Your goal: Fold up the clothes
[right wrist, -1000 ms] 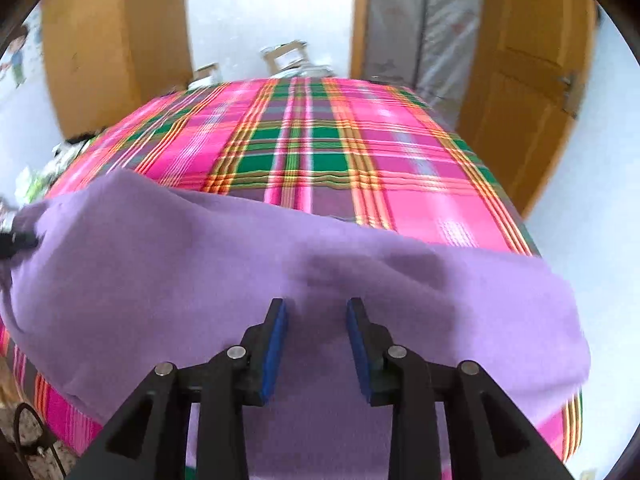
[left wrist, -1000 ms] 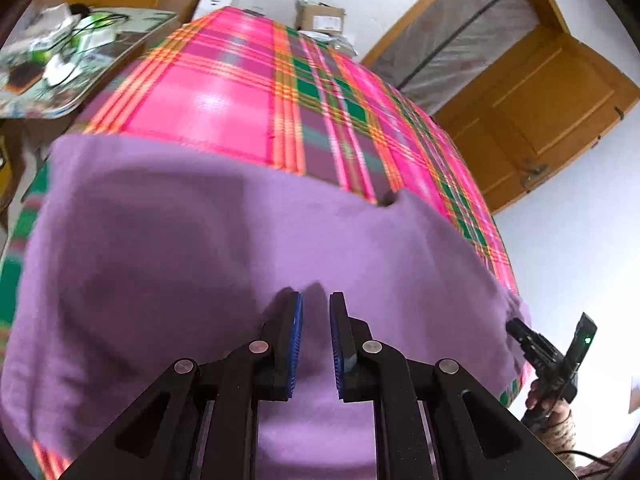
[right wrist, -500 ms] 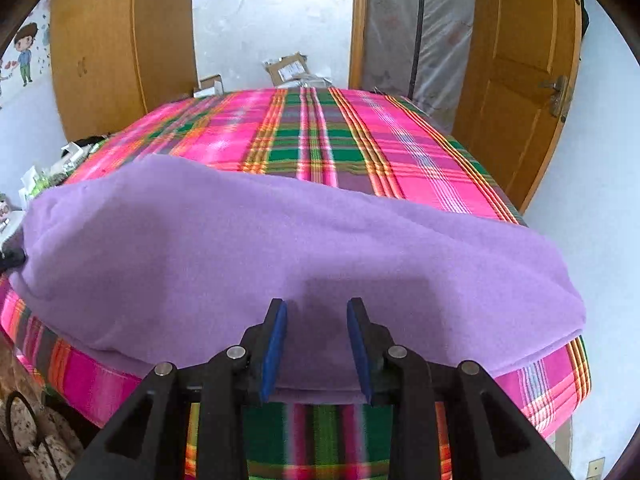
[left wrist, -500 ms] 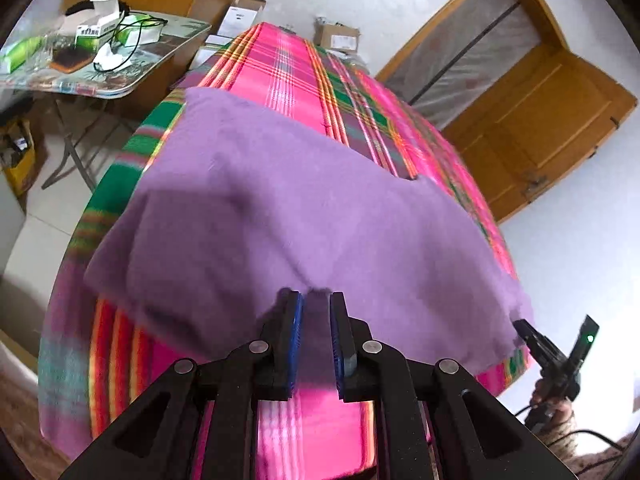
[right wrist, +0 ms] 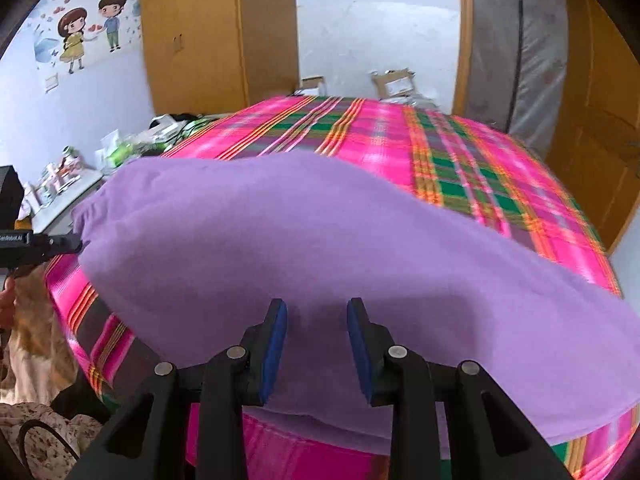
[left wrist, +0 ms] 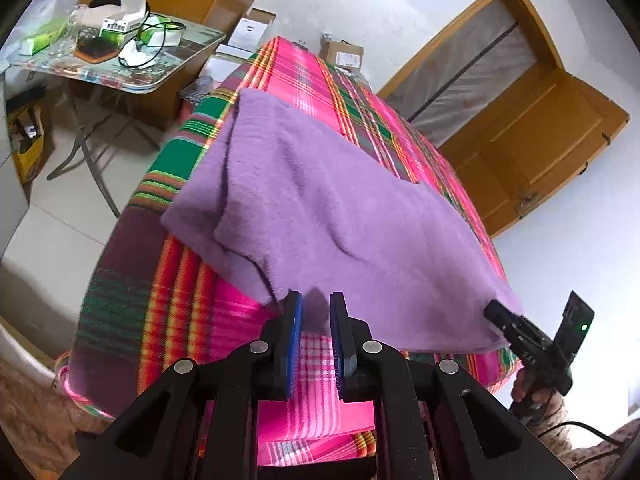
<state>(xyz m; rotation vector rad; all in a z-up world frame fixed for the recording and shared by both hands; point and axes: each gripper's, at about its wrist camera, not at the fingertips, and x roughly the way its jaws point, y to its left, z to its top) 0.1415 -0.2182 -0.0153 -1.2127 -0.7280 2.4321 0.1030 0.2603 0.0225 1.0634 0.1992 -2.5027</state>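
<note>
A purple fleece garment [left wrist: 340, 208] lies stretched across the near end of a bed with a pink plaid cover [left wrist: 312, 68]. In the left wrist view my left gripper [left wrist: 316, 304] is shut on the garment's near hem, a small fold of cloth pinched between the blue pads. My right gripper [left wrist: 494, 310] grips the hem's far right corner, held by a hand [left wrist: 536, 396]. In the right wrist view the garment [right wrist: 300, 232] runs between the pads of the right gripper [right wrist: 318, 312], and the left gripper [right wrist: 76, 245] holds the left corner. The bed [right wrist: 460, 160] shows behind.
A folding table [left wrist: 120, 52] cluttered with boxes and cables stands left of the bed over tiled floor [left wrist: 48, 220]. Cardboard boxes [left wrist: 342, 54] sit beyond the bed's far end. A wooden door [left wrist: 540, 148] and a wrapped mattress [right wrist: 516, 52] stand to the right.
Both grippers have drawn back toward the bed's near edge, dragging the purple garment with them. The bed cover's front drop now shows below the hem. The jaws have kept their grip.
</note>
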